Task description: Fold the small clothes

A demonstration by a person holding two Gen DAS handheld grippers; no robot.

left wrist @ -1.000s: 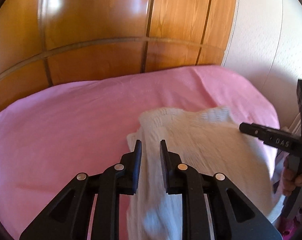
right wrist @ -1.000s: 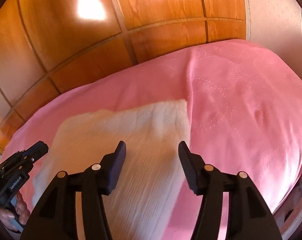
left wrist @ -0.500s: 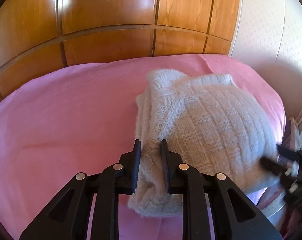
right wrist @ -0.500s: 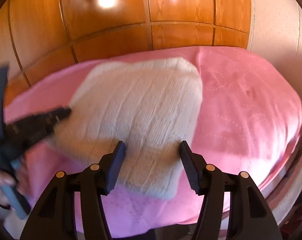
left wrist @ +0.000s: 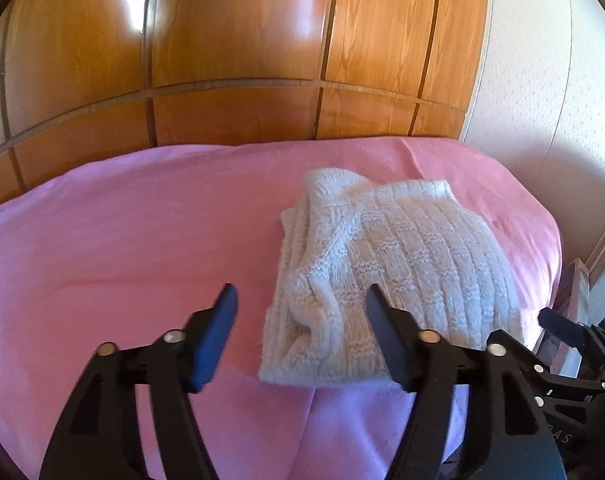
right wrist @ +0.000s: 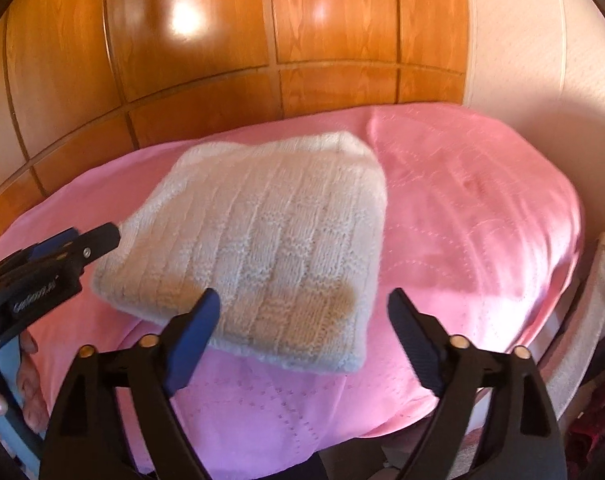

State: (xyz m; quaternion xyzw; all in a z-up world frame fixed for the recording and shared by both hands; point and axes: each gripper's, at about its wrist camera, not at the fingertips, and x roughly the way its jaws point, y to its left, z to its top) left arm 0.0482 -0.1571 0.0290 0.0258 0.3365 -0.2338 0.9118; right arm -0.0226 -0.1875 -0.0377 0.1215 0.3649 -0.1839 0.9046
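Observation:
A white knitted garment [left wrist: 386,276] lies folded into a thick rectangle on the pink bedspread [left wrist: 122,248]. In the right wrist view the garment [right wrist: 262,240] lies on the pink bedspread [right wrist: 482,220]. My left gripper [left wrist: 302,312] is open and empty, held just in front of the garment's near left corner. My right gripper [right wrist: 302,312] is open and empty, held just in front of the garment's near edge. The left gripper also shows at the left edge of the right wrist view [right wrist: 78,248], and the right gripper at the lower right of the left wrist view [left wrist: 562,332].
A glossy wooden panelled headboard [left wrist: 242,60] rises behind the bed. A pale wall [left wrist: 542,100] stands to the right. The bed's near edge [right wrist: 262,420] drops away just under the grippers. The person's hand [right wrist: 6,384] holds the left gripper handle.
My left gripper has opened and let go of the white garment. Both grippers have pulled back toward the near edge, and the garment now lies folded on the bed.

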